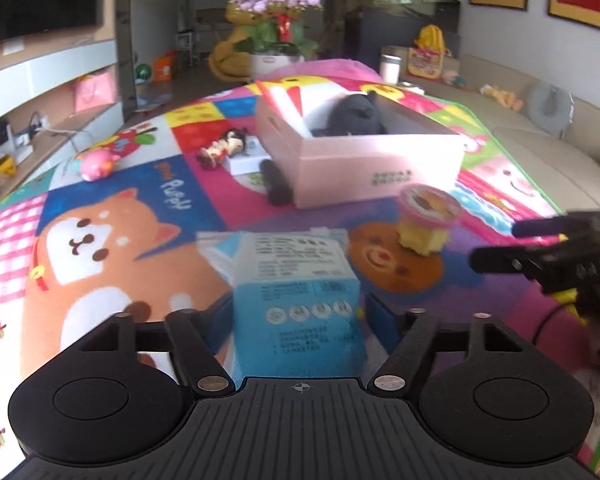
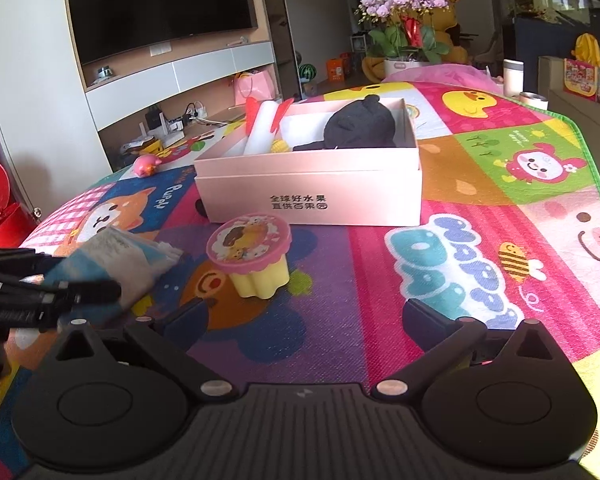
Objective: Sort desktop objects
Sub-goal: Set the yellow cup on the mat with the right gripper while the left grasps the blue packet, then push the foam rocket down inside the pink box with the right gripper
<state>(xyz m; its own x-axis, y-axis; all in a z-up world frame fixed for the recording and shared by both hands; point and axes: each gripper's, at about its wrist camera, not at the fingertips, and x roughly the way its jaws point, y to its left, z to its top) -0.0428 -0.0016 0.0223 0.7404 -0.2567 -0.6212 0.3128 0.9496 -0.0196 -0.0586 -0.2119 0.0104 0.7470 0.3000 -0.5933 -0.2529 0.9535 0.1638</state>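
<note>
Left gripper [image 1: 298, 312]: held the pale-blue printed paper carton [image 1: 296, 280] between its black fingers; blur made pad contact uncertain, so whether it gripped could not be told.
Right gripper [image 2: 300, 316]: jaws spread wide, nothing between them, over bare mat.
Carton position: at 6 o'clock from the pink rectangular cardboard box [image 2: 312, 184], well apart from it, tilted.
Cup position: the yellow fluted plastic cup with a round pink cartoon lid [image 2: 252, 256] stood upright on the mat, between carton and box, at 11 o'clock from the right gripper.
Box contents: a black fabric item [image 2: 358, 126] and a white roll with red ends [image 2: 262, 128] lay inside.
Risk 1: if the hold was loose, the light carton could likely slip or twist out during a lift.
Risk 2: carrying the carton toward 12 o'clock might clip the cup and topple it.
Risk 3: the two grippers sat near each other; a collision seemed possible.
Surface: a bright patchwork cartoon play mat [image 2: 480, 280] covering the table.
Room: a dark wall television [image 2: 160, 4] at 10 o'clock, purple potted orchids [image 2: 404, 4] at 12.
</note>
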